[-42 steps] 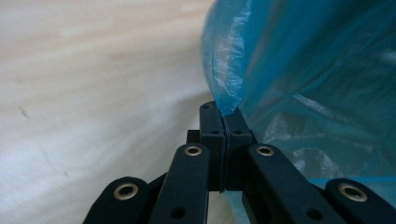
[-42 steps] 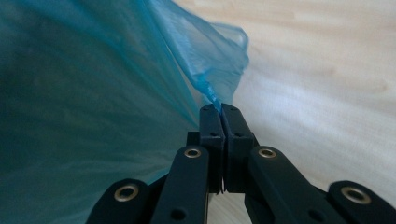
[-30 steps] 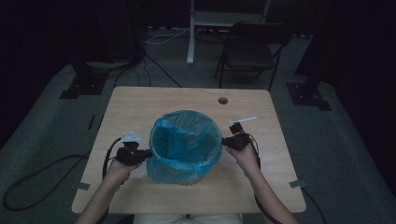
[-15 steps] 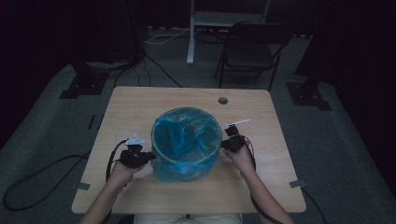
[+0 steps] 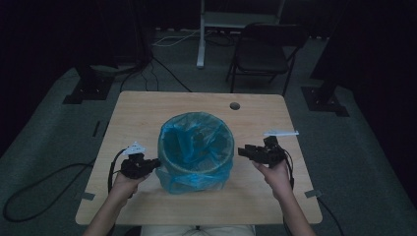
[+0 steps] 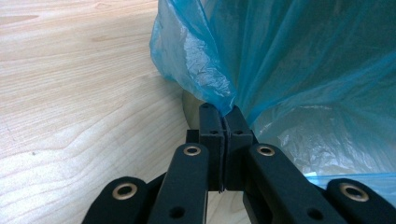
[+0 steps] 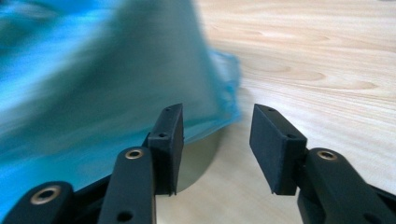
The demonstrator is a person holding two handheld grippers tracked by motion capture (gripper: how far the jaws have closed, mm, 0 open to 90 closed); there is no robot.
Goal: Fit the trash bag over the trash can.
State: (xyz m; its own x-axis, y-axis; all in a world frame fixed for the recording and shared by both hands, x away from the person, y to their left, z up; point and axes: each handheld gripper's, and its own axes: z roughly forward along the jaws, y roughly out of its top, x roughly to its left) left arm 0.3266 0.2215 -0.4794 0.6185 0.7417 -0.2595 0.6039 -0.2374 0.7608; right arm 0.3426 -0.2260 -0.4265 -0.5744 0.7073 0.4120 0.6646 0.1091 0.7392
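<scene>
wooden table (image 5: 147, 118), left gripper (image 6: 223, 122) pinching blue bag (image 6: 299, 60), right gripper (image 7: 217, 135) agape

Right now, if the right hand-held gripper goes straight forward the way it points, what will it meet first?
Probably the thin blue plastic bag hanging over the round bin; the open right hand-held gripper points at its lower edge, though blur makes depth unclear.

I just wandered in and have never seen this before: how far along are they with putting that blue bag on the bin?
Mostly done, it seems: the blue bag already lines the bin, with its edge folded over the rim. In hand: the left gripper is shut on the bag's hanging plastic. The right gripper is open, holding nothing, beside the bin. Probably left: tidying the overhang and letting go.
</scene>
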